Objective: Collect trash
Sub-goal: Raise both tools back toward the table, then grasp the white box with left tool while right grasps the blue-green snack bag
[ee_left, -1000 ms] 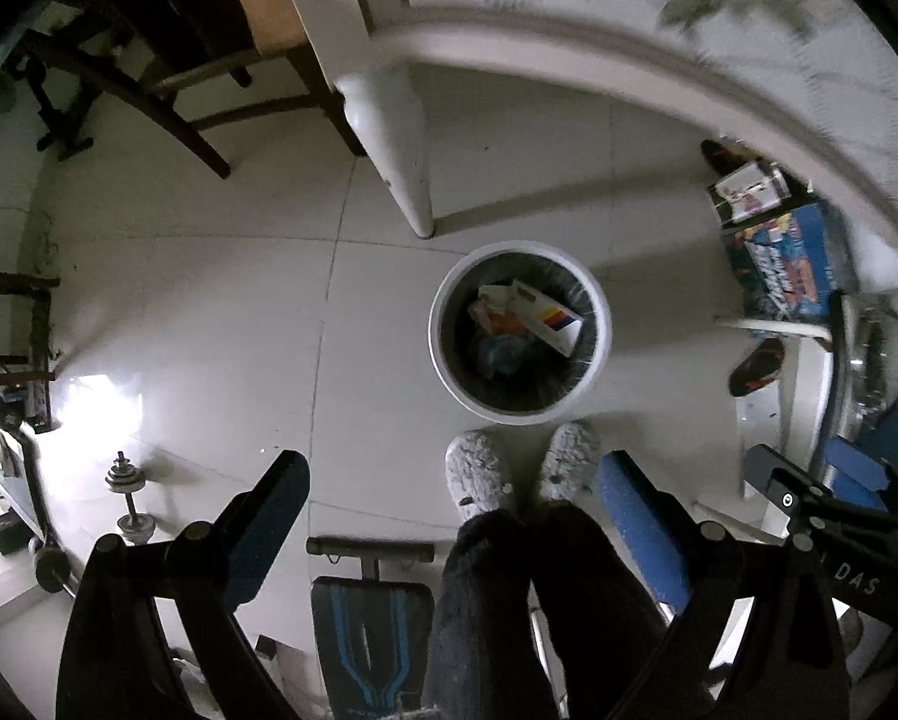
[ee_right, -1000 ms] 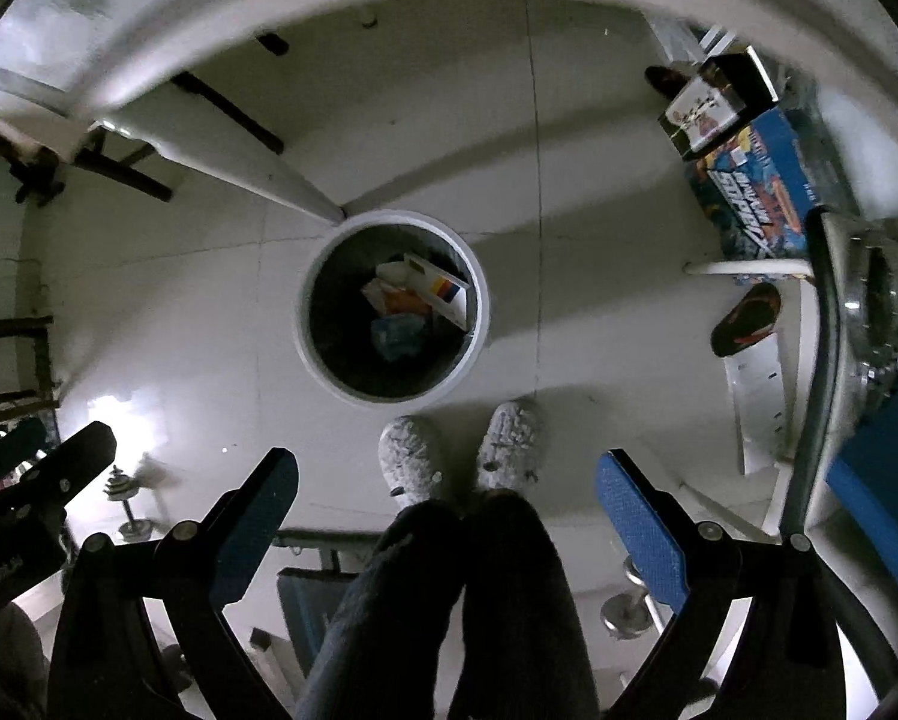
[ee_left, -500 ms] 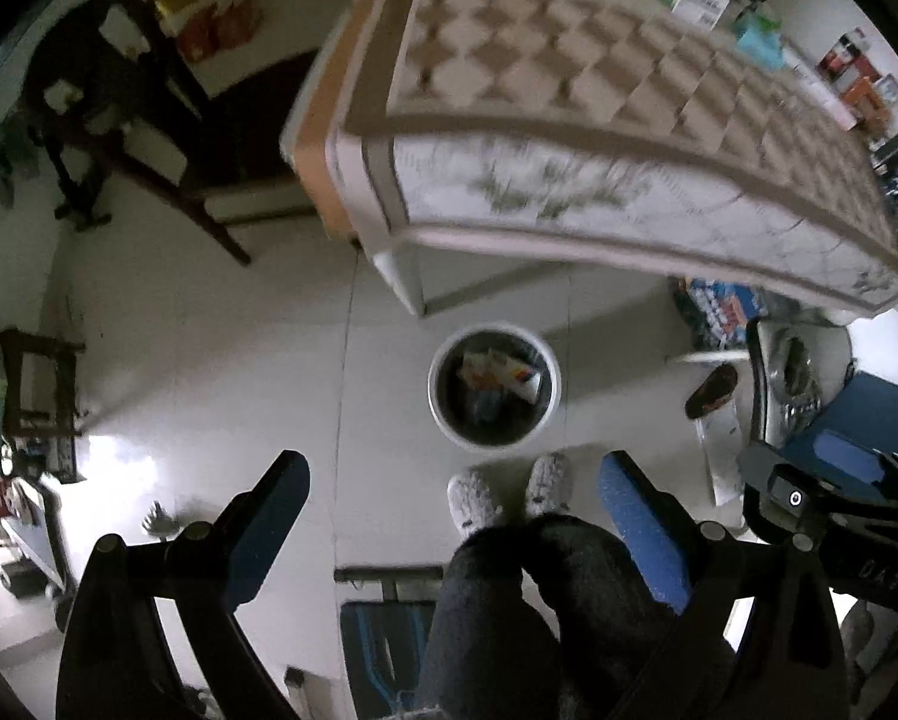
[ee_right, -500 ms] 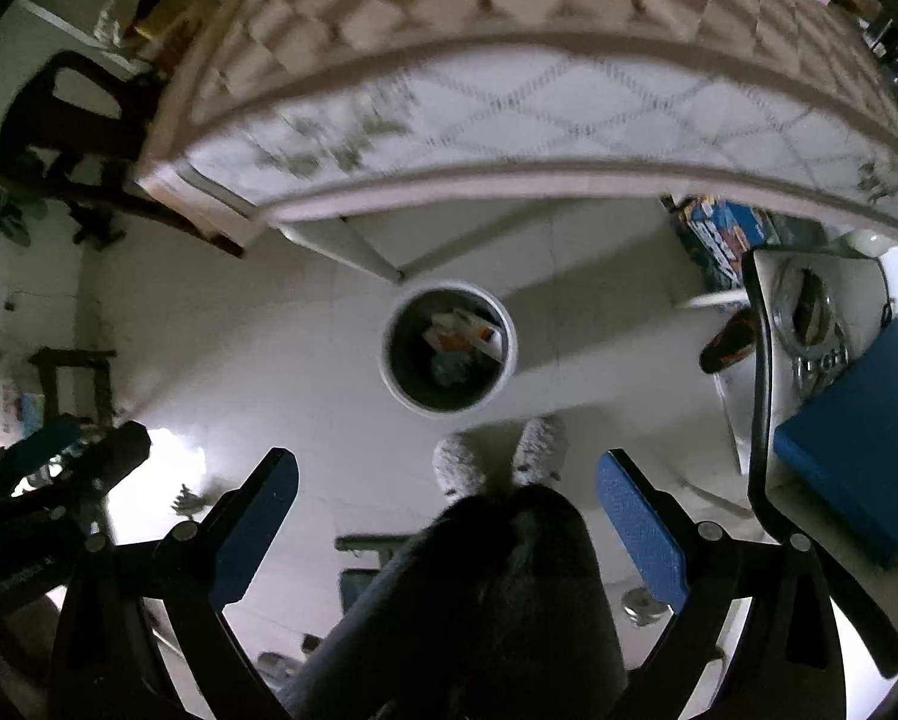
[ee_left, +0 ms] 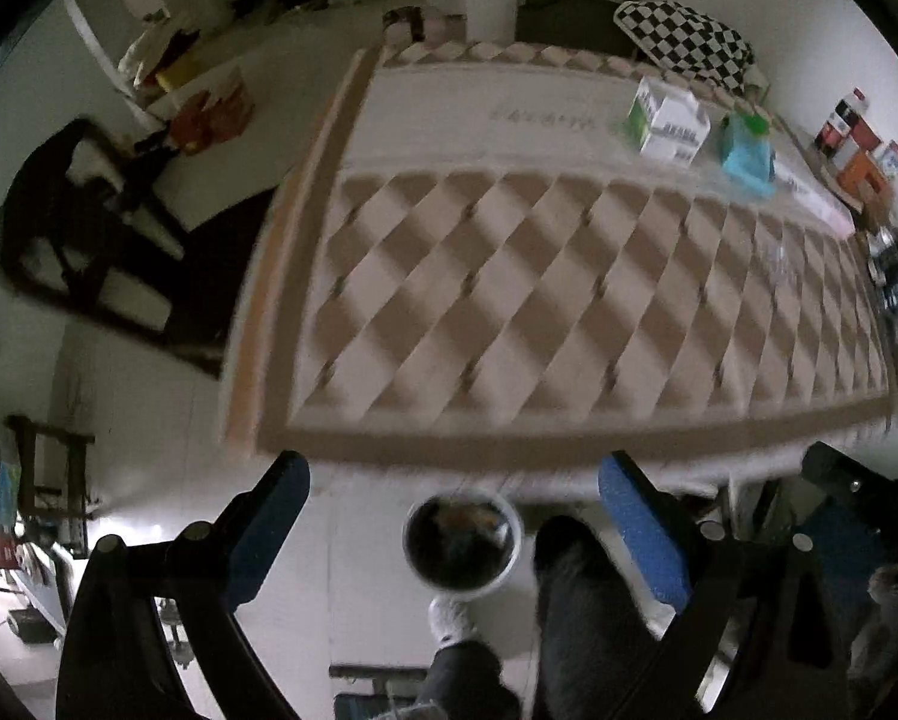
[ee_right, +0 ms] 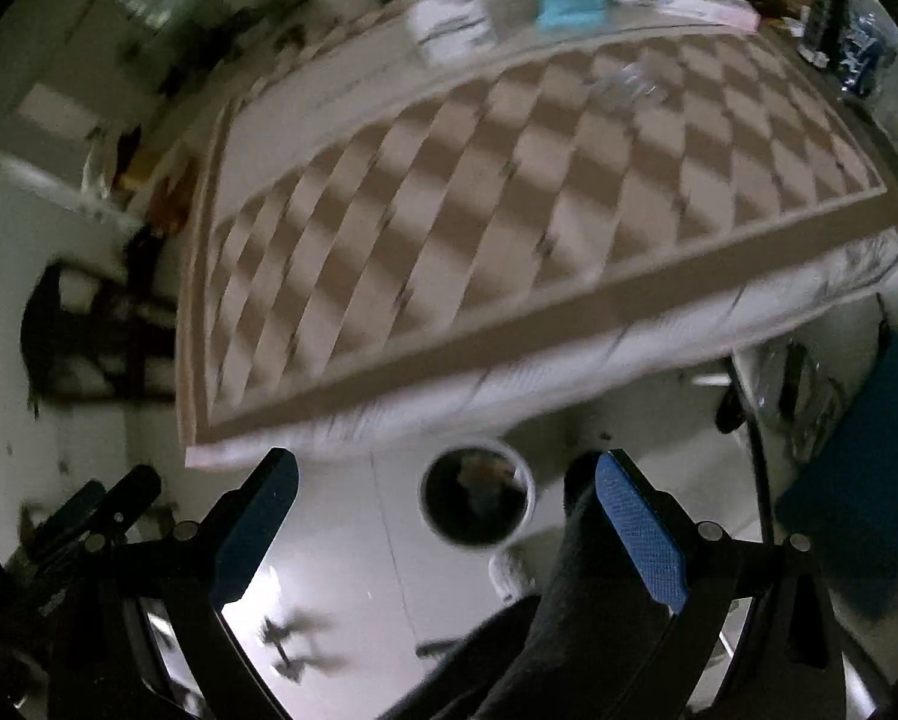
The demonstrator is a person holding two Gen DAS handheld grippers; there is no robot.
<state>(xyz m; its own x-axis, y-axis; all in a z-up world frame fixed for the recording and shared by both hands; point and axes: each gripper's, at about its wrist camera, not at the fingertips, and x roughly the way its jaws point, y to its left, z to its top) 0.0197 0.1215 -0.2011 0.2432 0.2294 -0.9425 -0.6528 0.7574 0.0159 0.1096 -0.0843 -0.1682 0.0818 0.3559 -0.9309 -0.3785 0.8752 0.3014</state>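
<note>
Trash on the table (ee_left: 568, 300) is back in view: a second ago both wrist cameras looked straight down into the bin (ee_left: 462, 540), and now they have swung up so the diamond-patterned tabletop fills each frame. I read that as the drop-off being finished and the person turning to fetch more.

Left gripper (ee_left: 454, 516) and right gripper (ee_right: 446, 516) both have their blue-padded jaws spread wide, with nothing between them.

In the left view, the bin sits on the floor at about 6 o'clock, just below the table's near edge and just beside the person's slippered foot (ee_left: 451, 621). It is dark inside; something orange-brown lies in it, but motion blur keeps me from naming the pieces.

What remains to collect lies toward 1 o'clock at the far side of the table: a white and green carton (ee_left: 667, 120) and, just beside it, a crumpled blue packet (ee_left: 747, 159). Possibly a clear wrapper (ee_right: 631, 81) lies nearer the middle; it is too smeared to be sure.
</note>
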